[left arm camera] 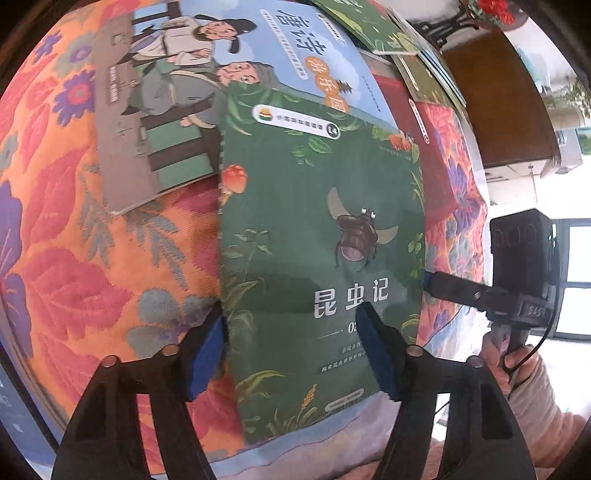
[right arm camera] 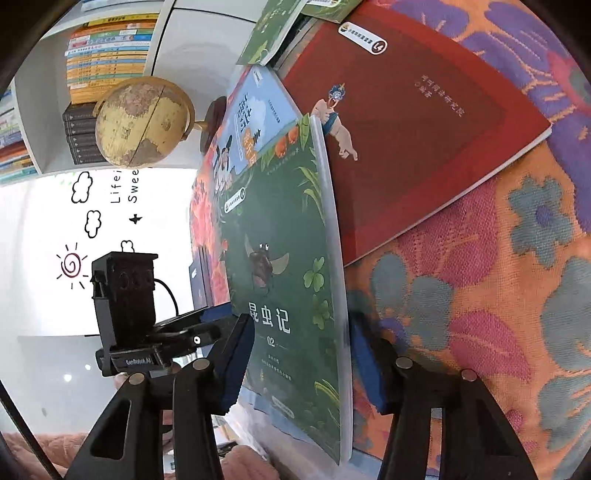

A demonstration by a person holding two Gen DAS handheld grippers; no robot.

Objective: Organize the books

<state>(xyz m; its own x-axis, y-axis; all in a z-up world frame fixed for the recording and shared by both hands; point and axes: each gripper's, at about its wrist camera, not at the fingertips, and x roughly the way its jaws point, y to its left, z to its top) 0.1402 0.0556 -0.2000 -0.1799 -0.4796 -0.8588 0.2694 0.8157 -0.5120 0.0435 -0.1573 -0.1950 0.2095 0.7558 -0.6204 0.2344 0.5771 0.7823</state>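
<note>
A floral cloth (left arm camera: 92,258) covers the bench, orange with red leaves and purple flowers. On it lie a red book (right arm camera: 413,147) and a blue book (left arm camera: 207,74), with more green books (left arm camera: 369,26) stacked beyond them. A shelf (right arm camera: 107,66) of books and a globe (right arm camera: 142,122) stand in the background of the right wrist view.

The green book (left arm camera: 317,229), with a beetle on its cover, is raised over the cloth, its top edge overlapping the blue book and its long edge over the red one.

The left tongs (left arm camera: 295,354) straddle its lower left corner, one blue pad at the spine and the other on the cover. The right tongs (right arm camera: 299,362) straddle its opposite long edge, one pad on the cover and one behind the pages. Both pairs seem to pinch the book, though pad contact is hard to confirm through the fisheye. A hand (left arm camera: 517,373) holds the right tongs.
</note>
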